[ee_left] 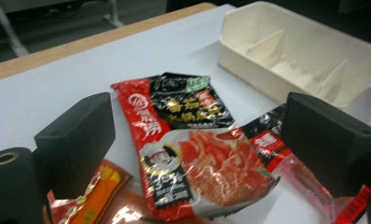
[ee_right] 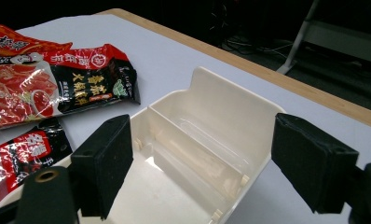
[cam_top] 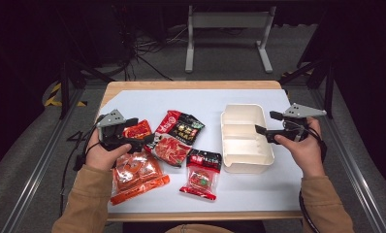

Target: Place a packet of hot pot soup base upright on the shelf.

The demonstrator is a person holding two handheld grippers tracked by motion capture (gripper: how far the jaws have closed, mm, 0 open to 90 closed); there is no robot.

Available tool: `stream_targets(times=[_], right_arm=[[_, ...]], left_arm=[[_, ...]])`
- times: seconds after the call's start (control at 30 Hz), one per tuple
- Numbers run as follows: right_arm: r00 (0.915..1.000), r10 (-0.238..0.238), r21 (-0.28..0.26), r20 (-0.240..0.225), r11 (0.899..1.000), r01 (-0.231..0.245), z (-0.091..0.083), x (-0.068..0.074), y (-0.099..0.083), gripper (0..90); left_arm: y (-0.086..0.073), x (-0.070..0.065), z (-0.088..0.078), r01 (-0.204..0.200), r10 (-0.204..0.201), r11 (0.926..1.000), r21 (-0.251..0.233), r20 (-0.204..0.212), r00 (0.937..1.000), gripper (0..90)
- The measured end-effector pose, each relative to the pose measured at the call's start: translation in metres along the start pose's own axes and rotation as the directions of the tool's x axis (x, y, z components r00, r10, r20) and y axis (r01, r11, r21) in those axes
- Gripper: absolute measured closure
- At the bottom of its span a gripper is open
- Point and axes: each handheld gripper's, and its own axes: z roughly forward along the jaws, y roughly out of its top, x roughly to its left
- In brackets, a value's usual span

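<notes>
My left gripper (ee_left: 197,154) is wide open and holds nothing, right over the big red soup packet (ee_left: 193,158) on the white table (cam_top: 181,99), and my right gripper (ee_right: 202,172), open and empty too, hangs over the cream box (ee_right: 207,140).

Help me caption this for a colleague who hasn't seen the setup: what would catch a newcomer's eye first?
The red and black sauce packets scattered over the left half of the white table stand out most. To their right sits an empty cream tray with dividers. The left gripper hovers open over the packets, and the right gripper is open at the tray's right edge.
</notes>
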Motion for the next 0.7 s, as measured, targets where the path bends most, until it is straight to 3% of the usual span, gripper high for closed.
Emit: stream_targets(times=[0.23, 0.43, 0.57, 0.63, 0.7], right_arm=[[1.0, 0.001, -0.007, 0.003, 1.0, -0.001, -0.002, -0.003, 0.0, 21.4], [1.0, 0.004, -0.001, 0.002, 1.0, -0.004, 0.0, -0.003, 0.0, 21.4], [1.0, 0.004, 0.0, 0.001, 1.0, -0.004, 0.001, -0.004, -0.001, 21.3], [1.0, 0.004, 0.003, -0.001, 1.0, -0.004, 0.002, -0.005, -0.001, 21.3], [1.0, 0.008, 0.003, -0.003, 1.0, -0.008, 0.002, -0.005, -0.001, 21.3]], left_arm=[[0.011, -0.001, 0.006, -0.016, 0.016, 0.9998, -0.01, 0.002, 0.9999, 7.8], [0.02, 0.009, 0.018, -0.011, 0.012, 0.9999, -0.003, 0.04, 0.9992, 11.3], [0.026, 0.014, 0.026, -0.028, 0.028, 0.9996, 0.006, 0.028, 0.9992, 13.0], [0.028, 0.017, 0.031, -0.008, 0.008, 1.0, 0.003, 0.033, 0.9994, 13.7], [0.029, 0.02, 0.033, -0.013, 0.012, 0.9999, 0.005, 0.034, 0.9994, 14.9]])
